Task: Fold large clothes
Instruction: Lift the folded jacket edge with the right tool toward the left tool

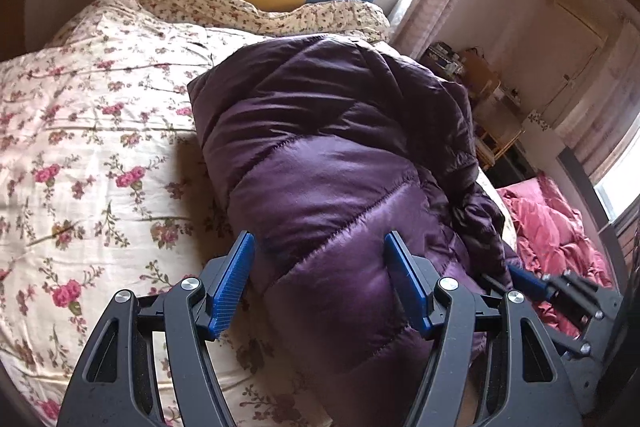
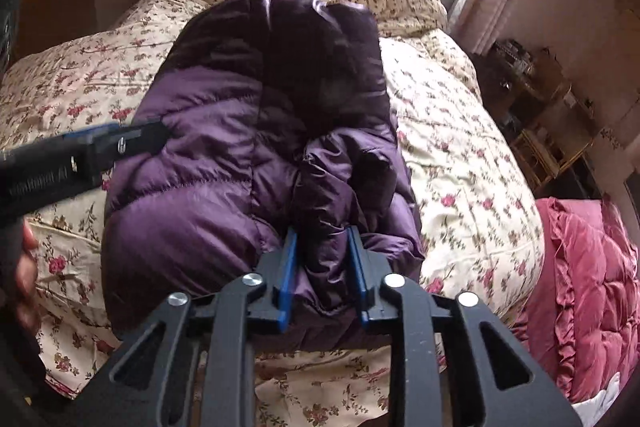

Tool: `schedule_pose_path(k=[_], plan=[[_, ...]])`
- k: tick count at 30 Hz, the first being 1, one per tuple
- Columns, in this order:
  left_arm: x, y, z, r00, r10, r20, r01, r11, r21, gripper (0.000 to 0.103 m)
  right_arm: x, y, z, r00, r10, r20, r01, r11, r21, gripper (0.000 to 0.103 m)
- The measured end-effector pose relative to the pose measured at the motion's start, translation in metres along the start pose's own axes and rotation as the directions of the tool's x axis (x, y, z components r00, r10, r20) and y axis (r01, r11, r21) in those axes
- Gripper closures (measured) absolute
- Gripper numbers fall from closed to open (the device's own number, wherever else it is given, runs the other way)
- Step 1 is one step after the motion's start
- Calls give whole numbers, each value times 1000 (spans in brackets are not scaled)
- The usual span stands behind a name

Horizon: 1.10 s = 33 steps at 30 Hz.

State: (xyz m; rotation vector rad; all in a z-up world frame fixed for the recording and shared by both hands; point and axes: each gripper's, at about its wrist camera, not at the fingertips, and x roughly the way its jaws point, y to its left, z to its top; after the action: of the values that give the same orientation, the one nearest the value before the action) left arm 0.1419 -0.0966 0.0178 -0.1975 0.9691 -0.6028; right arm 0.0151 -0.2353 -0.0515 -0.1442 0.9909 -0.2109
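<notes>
Right gripper pinched narrow on a bunched fold at 6 o'clock edge of purple puffer jacket, pitched steeply down. Left gripper wide, empty, hovering over jacket's near end. Jacket bundled mid-bed on floral quilt. Final tuck likely; next: lift fold over, press flat.

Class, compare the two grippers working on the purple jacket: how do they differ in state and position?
The left gripper stands wide open over the purple jacket, gripping nothing; the right gripper is nearly closed, pinching a bunched fold. Left hovers at the jacket's smooth side, right at its crumpled edge. Both share blue pads and black frames.
</notes>
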Motion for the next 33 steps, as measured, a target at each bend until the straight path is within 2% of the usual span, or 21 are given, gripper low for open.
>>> schedule_pose_path(k=[5, 12, 15, 19, 26, 33], plan=[[6, -8, 3, 1000, 13, -12, -12, 999, 37, 36, 6, 8, -10, 1000, -6, -10, 5, 1000, -23, 90], [19, -9, 3, 999, 26, -33, -24, 998, 66, 36, 30, 16, -27, 999, -17, -37, 16, 999, -35, 91], [28, -11, 1, 998, 31, -48, -27, 996, 80, 36, 39, 12, -32, 999, 1, -44, -1, 1000, 4, 92], [40, -15, -3, 998, 43, -52, -38, 996, 86, 36, 52, 3, -43, 1000, 20, -14, -19, 998, 53, 92], [54, -23, -20, 996, 88, 20, -90, 993, 72, 34, 56, -3, -48, 998, 47, 35, -51, 993, 105, 93], [30, -28, -27, 993, 96, 67, -103, 990, 101, 34, 53, -10, -48, 997, 57, 47, -62, 991, 119, 93]])
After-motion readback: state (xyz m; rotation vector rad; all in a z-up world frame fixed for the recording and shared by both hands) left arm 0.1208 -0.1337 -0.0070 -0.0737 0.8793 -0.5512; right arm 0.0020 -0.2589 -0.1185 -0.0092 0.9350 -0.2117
